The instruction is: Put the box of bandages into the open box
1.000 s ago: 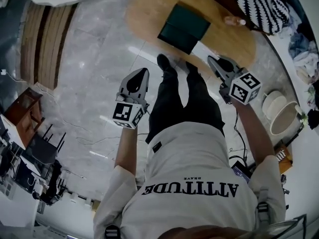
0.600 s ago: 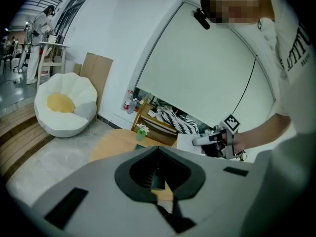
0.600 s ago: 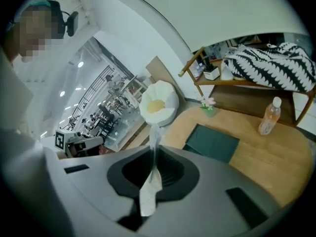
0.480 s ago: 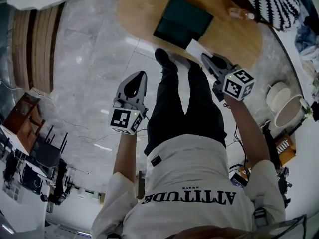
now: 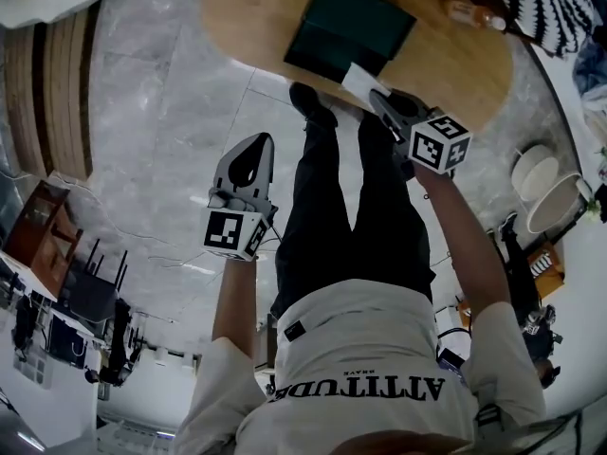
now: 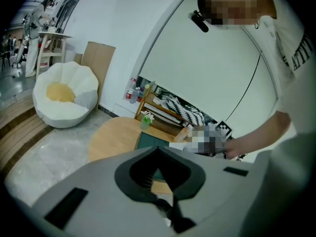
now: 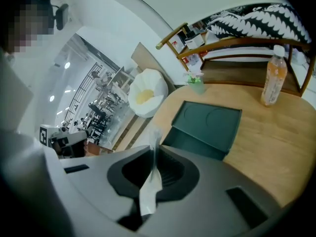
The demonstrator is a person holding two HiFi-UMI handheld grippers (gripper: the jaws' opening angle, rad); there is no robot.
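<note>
Thin white pack, probably the bandage box point(image 7: 149, 189), is clamped in the right tongs point(image 7: 154, 148) and held near the open green box point(image 5: 346, 31) on the table point(image 5: 251, 12). Left tongs point(image 6: 159, 149) are closed together, empty, over the floor point(image 5: 161, 112).

Grey marble floor point(image 5: 161, 140) is gleaming with light streaks, a rounded wooden table point(image 5: 474, 74) is standing on it, a white petal-shaped floor chair point(image 6: 61, 100) is sitting by the white wall point(image 6: 123, 33), a wooden rack point(image 6: 153, 107) is carrying striped fabric point(image 7: 256, 21)
</note>
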